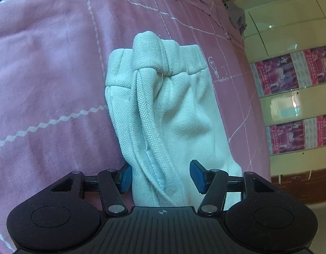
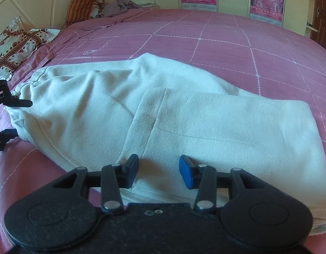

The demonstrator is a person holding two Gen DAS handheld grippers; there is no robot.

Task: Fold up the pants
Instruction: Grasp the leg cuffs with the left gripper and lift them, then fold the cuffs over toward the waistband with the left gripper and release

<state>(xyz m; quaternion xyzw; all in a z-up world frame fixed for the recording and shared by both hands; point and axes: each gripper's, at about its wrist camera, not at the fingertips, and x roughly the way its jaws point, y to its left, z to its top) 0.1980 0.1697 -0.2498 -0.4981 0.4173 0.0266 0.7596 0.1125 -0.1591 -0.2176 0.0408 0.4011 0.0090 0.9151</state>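
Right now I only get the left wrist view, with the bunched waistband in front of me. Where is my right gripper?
Observer: The right gripper sits over the near edge of the pants, jaws open, nothing pinched.
Operator: Is a leg folded over yet?
Observer: Yes, a leg end lies doubled back over the rest, stopping short of the waistband.
Operator: Anything near that waistband end?
Observer: A white patterned pillow lies beyond it, towards the headboard, apart from the pants.
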